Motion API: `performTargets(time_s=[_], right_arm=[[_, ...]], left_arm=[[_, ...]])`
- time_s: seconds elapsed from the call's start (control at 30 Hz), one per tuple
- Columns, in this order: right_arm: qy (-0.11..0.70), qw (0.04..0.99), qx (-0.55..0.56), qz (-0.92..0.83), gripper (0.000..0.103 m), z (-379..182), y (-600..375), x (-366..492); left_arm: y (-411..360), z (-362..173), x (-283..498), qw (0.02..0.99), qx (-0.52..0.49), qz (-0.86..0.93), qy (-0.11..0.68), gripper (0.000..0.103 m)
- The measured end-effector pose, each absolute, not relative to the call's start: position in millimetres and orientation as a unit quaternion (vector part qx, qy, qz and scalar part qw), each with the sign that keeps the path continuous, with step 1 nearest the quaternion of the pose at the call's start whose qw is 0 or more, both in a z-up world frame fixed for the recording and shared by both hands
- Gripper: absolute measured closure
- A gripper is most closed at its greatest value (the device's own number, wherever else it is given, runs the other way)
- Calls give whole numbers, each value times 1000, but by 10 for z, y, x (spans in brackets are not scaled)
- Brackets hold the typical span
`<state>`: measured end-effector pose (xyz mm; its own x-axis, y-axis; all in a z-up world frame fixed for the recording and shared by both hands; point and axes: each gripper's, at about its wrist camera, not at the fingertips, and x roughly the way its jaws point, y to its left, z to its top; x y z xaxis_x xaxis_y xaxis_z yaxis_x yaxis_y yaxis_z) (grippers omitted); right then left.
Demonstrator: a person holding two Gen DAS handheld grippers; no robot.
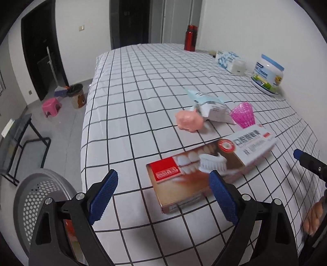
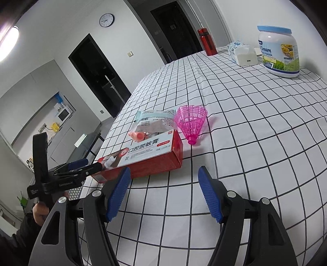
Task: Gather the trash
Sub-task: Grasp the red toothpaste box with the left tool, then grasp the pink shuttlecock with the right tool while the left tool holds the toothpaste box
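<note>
Left wrist view: rides behind the left tool [image 1: 163, 192], angled down over the near edge of the checked surface [image 1: 143, 86], facing its far end at 12 o'clock; toothpaste box [image 1: 208, 161] close below.

Right wrist view: behind the right tool [image 2: 164, 192], angled down, box [image 2: 147, 157] near at 11 o'clock.

Shared: box, pink shuttlecock [image 1: 243, 114] [image 2: 191, 124], red bottle [image 1: 191, 37] [image 2: 206, 42], white tub [image 1: 268, 74] [image 2: 279, 51].

We identify a home: checked tablecloth [image 1: 143, 102], wall clock [image 2: 106, 20], microwave [image 2: 65, 113], pink stool [image 1: 51, 106], waste bin [image 1: 77, 95].
</note>
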<state>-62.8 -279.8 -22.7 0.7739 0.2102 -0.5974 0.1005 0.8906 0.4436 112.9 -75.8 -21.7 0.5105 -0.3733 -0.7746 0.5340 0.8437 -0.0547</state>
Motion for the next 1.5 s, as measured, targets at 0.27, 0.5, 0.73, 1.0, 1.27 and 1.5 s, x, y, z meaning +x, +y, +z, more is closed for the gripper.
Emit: performTargets(time_s=[0.27,0.5,0.73,1.0,1.27,1.5], right_arm=[[331,913,239,20,37,-221,-2906,-736],[329,910,252,7,37,-247,-3027,-771],[332,908,257,7,37,-272,-3009,-765],[333,906,261,4,37,-298,-3035,-766],[334,905,263,3,37,-314,-3056,-768],[334,905,265,0,37,-322,-3076,-783]], left_arm=[[-940,-87,1062,852,149,-336,373,14],[-1095,-75,1105,827,217,-391,342,11],[-1192,-166,1337,796,225,-428,364,11],[-1420,-338,1367,770,240,-449,384,11],[-1591,-468,1352,752,242,-464,402,28],[-1551,-420,1274,756,208,-467,409,43]])
